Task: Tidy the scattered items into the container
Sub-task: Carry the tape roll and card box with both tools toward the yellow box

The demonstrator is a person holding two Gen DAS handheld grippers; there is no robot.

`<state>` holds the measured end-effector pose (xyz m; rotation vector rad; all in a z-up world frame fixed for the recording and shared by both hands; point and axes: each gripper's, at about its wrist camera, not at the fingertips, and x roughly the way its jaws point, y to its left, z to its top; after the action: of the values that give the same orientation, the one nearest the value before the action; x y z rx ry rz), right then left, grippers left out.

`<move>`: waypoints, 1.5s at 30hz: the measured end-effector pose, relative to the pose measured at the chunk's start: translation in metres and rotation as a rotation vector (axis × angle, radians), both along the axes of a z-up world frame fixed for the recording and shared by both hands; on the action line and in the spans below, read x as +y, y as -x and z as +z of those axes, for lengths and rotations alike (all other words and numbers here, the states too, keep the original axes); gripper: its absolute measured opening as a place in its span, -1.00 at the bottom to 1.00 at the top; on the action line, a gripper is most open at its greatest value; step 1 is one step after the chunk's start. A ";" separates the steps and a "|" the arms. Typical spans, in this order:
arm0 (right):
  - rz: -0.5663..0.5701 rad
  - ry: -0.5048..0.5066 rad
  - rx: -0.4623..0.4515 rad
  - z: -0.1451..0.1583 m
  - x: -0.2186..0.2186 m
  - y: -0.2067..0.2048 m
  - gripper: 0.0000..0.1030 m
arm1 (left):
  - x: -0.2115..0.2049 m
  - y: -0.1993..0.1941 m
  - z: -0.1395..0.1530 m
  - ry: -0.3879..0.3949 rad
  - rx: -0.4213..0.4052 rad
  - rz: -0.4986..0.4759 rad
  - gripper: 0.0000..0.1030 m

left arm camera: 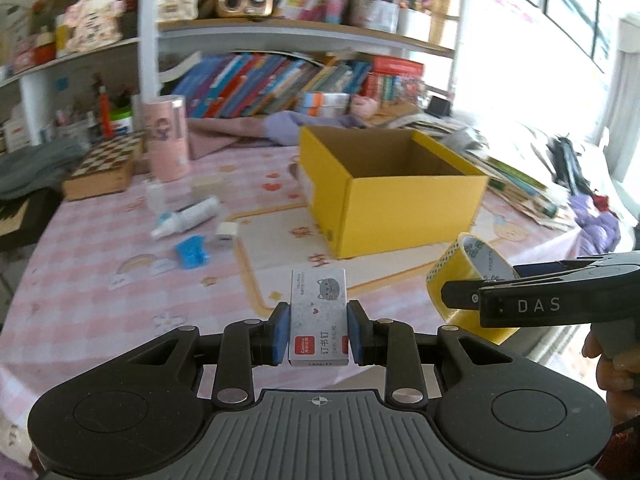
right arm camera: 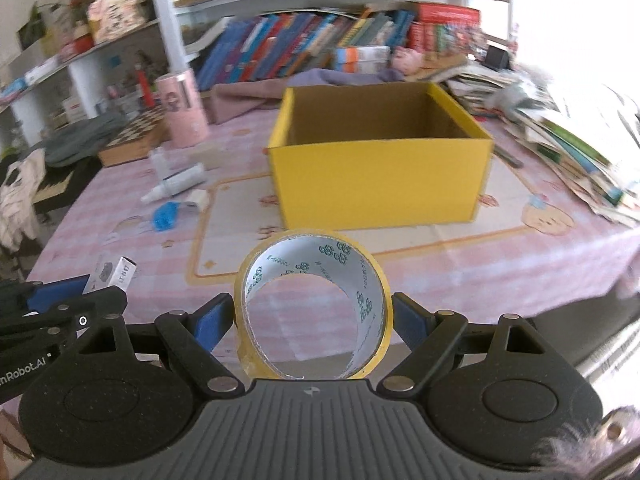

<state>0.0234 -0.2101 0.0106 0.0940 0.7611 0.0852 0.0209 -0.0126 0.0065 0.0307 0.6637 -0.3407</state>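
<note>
My left gripper [left arm camera: 319,332] is shut on a small grey staple box [left arm camera: 318,312] and holds it above the pink checked tablecloth [left arm camera: 100,300]. My right gripper [right arm camera: 313,312] is shut on a roll of yellow tape [right arm camera: 312,304], also held above the table; the roll shows in the left wrist view [left arm camera: 468,280] too. The open yellow cardboard box [left arm camera: 392,200] [right arm camera: 380,176] stands ahead of both grippers, and what shows of its inside is bare. A white tube [left arm camera: 188,216], a blue item [left arm camera: 192,254] and a small white block [left arm camera: 226,234] lie left of the box.
A pink cylinder [left arm camera: 166,144] and a chessboard box [left arm camera: 106,168] stand at the back left. Stacked books and papers [right arm camera: 568,148] crowd the table's right side. Bookshelves [left arm camera: 280,80] rise behind. A purple cloth [right arm camera: 320,80] lies behind the box.
</note>
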 end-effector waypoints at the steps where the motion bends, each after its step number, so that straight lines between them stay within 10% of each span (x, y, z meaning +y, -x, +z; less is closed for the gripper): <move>1: -0.013 0.001 0.001 0.000 -0.004 0.002 0.63 | -0.004 -0.001 0.000 -0.001 -0.001 -0.013 -0.45; 45: -0.111 0.058 -0.051 0.013 -0.041 -0.011 0.63 | -0.051 -0.035 0.011 -0.010 -0.082 -0.162 -0.45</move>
<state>0.0344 -0.2510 0.0235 0.0780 0.7053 -0.0399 0.0557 -0.0636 0.0179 0.1082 0.5825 -0.4897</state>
